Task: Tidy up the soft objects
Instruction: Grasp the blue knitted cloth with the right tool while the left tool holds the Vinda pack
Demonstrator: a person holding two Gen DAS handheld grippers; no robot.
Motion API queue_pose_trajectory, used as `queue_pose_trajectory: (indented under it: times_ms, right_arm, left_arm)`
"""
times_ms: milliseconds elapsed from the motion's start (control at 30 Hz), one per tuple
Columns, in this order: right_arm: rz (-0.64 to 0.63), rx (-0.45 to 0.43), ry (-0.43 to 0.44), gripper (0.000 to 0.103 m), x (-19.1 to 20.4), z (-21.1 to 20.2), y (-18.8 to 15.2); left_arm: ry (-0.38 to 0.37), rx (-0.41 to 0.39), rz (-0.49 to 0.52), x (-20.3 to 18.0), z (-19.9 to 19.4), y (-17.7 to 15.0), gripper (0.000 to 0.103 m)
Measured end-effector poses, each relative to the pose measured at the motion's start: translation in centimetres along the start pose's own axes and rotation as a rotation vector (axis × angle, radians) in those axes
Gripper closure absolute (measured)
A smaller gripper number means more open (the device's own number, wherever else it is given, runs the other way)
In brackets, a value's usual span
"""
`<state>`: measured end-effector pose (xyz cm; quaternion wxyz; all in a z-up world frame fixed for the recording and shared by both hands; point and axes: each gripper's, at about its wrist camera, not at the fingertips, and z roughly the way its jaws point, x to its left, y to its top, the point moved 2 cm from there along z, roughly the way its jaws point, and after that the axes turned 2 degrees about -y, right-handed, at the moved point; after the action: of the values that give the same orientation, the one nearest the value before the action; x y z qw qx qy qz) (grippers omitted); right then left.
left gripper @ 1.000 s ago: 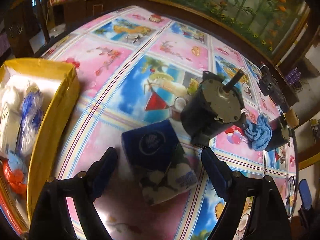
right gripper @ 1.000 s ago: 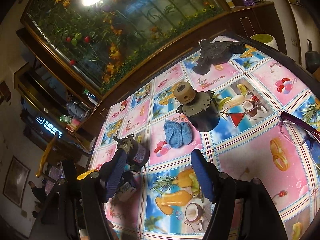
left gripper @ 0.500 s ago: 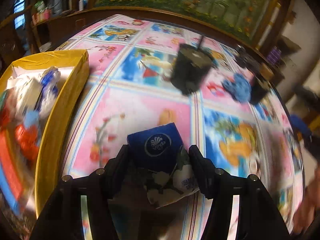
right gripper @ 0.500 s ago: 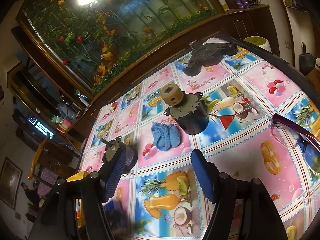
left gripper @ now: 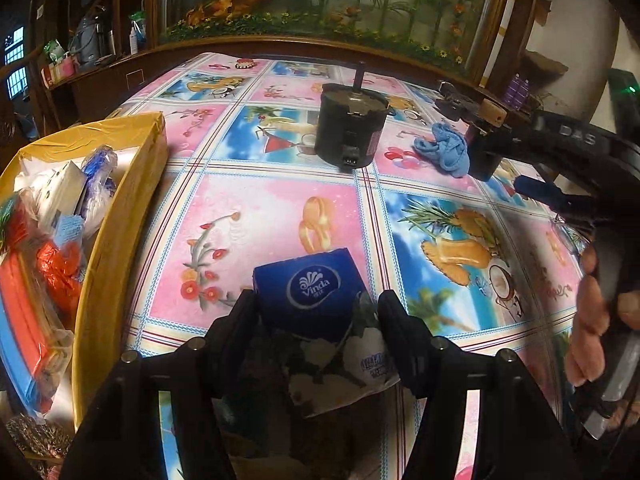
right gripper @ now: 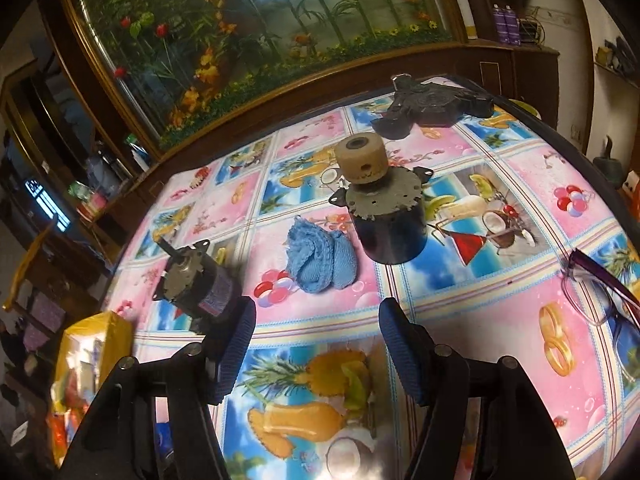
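Note:
My left gripper (left gripper: 316, 312) is shut on a blue Vinda tissue pack (left gripper: 310, 292) and holds it above the table, right of the yellow box (left gripper: 120, 216). The box holds several soft packets. A blue knitted cloth (left gripper: 444, 152) lies at the far right of the table; in the right wrist view the cloth (right gripper: 320, 258) lies just ahead of my right gripper (right gripper: 316, 320), which is open and empty above the table.
A black motor (left gripper: 348, 132) stands mid-table; it also shows in the right wrist view (right gripper: 200, 284). A second motor with a tan pulley (right gripper: 384, 220) stands beside the cloth. Purple glasses (right gripper: 600, 292) lie at the right. A dark plastic part (right gripper: 428, 108) is at the far edge.
My left gripper closed on the tissue pack and lifted it back from the motor, towards the box side. My right gripper moved closer to the blue cloth.

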<state>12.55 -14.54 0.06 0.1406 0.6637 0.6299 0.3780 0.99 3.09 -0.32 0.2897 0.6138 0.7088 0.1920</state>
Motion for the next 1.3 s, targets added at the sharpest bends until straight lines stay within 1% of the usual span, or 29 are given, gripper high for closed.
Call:
queue_pose_trajectory:
  times_ms: [133,267,400,467,500,600,633,700,767,900,967,1000,1033,1133,1300]
  right_arm:
    - [-0.055,-0.012,-0.08,0.036,1.3,1.6,1.6]
    - [-0.049,0.034,-0.105,0.048,1.6,4.0,3.0]
    - [-0.042,0.068,-0.14,0.054,1.4,6.0,3.6]
    - [-0.046,0.081,-0.157,0.063,1.3,6.8,3.6]
    - [-0.045,0.088,-0.153,0.063,1.1,7.1,3.5]
    - [-0.062,0.081,-0.155,0.071,1.1,6.8,3.3]
    - [-0.061,0.081,-0.145,0.072,1.2,6.4,3.1]
    - [-0.053,0.093,-0.094,0.073,1.4,5.2,2.4]
    - [-0.063,0.073,-0.072,0.073,1.8,3.5,1.4]
    - [-0.052,0.052,0.011,0.072,2.0,0.5,-1.3]
    - [-0.038,0.062,0.052,0.072,2.0,0.1,-2.2]
    - [-0.031,0.071,0.072,0.072,2.1,0.1,-2.5]
    - [-0.028,0.069,0.087,0.072,2.2,-0.1,-2.6]
    - [-0.053,0.037,0.093,0.072,2.7,-0.7,-2.6]
    - [-0.074,0.029,0.116,0.072,3.3,-1.1,-2.8]
  left_arm:
    - [-0.002,0.0,0.0,0.0,0.0,0.0,0.043]
    - [-0.002,-0.001,-0.001,0.0,0.1,0.0,0.041]
    - [0.0,0.001,0.004,-0.1,0.2,0.1,0.041]
    - [0.001,0.001,0.006,-0.2,0.2,0.1,0.041]
    - [0.002,0.001,0.007,-0.2,0.3,0.1,0.041]
    - [0.004,0.002,0.012,-0.2,0.3,0.1,0.041]
    - [0.003,0.002,0.012,-0.3,0.3,0.1,0.041]
    - [0.004,0.002,0.012,-0.3,0.3,0.1,0.041]
    - [0.004,0.003,0.012,-0.3,0.3,0.1,0.041]
    - [0.009,0.006,0.02,-0.3,0.4,0.1,0.04]
    - [0.004,0.004,0.019,-0.3,0.3,0.1,0.04]
    - [-0.004,0.0,0.014,-0.2,0.3,0.1,0.044]
    - [-0.01,-0.002,0.007,-0.1,0.2,0.1,0.044]
    - [-0.024,-0.007,0.0,-0.1,0.2,0.1,0.046]
    - [-0.038,-0.022,-0.001,-0.1,-0.1,0.1,0.046]
